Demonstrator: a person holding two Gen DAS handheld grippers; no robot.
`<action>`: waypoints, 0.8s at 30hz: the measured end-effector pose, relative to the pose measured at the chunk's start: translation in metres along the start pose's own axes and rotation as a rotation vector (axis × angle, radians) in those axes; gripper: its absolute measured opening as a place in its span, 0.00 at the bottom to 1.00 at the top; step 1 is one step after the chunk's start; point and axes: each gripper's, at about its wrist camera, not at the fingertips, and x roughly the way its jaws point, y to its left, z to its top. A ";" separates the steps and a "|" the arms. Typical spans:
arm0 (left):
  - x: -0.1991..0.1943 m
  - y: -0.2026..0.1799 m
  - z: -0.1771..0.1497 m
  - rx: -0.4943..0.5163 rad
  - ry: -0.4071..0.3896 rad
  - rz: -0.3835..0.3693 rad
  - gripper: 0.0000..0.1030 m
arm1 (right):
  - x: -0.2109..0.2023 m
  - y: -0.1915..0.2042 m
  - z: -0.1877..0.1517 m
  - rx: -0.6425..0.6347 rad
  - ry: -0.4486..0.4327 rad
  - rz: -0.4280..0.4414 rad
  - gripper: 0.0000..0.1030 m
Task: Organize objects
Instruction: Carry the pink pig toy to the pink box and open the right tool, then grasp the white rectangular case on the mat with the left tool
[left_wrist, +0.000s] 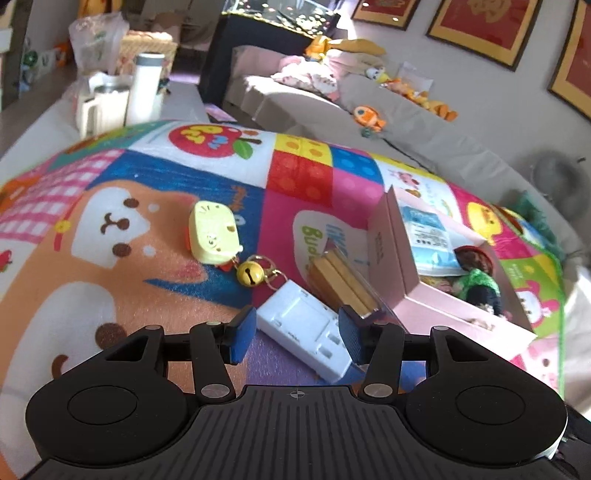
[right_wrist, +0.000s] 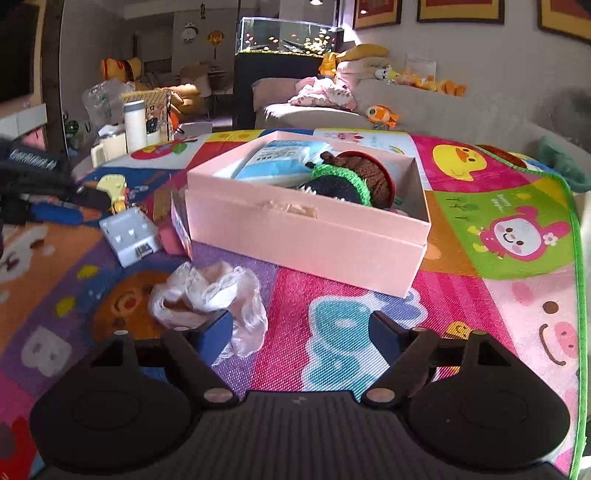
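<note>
Left gripper (left_wrist: 293, 334) astride diagonal white charger (left_wrist: 306, 328)

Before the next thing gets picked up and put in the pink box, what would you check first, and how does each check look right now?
1. White plastic case lies between the left gripper fingers: ok.
2. Left fingers pressing on the case: cannot tell; a gap shows on the left side.
3. Right gripper is open and holds nothing: ok.
4. Crumpled clear bag sits centred between the right fingers: not ok; it lies by the left finger only.
5. Pink box is open on top: ok.
6. Spare room in the box: cannot tell; a blue packet and knitted toy already fill much of it.
</note>
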 end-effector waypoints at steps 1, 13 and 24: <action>0.002 -0.002 0.000 0.003 -0.003 0.001 0.52 | -0.002 -0.001 0.000 0.006 -0.012 -0.002 0.86; 0.009 0.010 0.030 -0.108 -0.080 0.083 0.52 | -0.004 -0.027 -0.002 0.147 -0.046 0.013 0.98; 0.004 -0.006 -0.020 -0.050 0.159 0.028 0.51 | -0.004 -0.028 -0.001 0.157 -0.043 0.008 1.00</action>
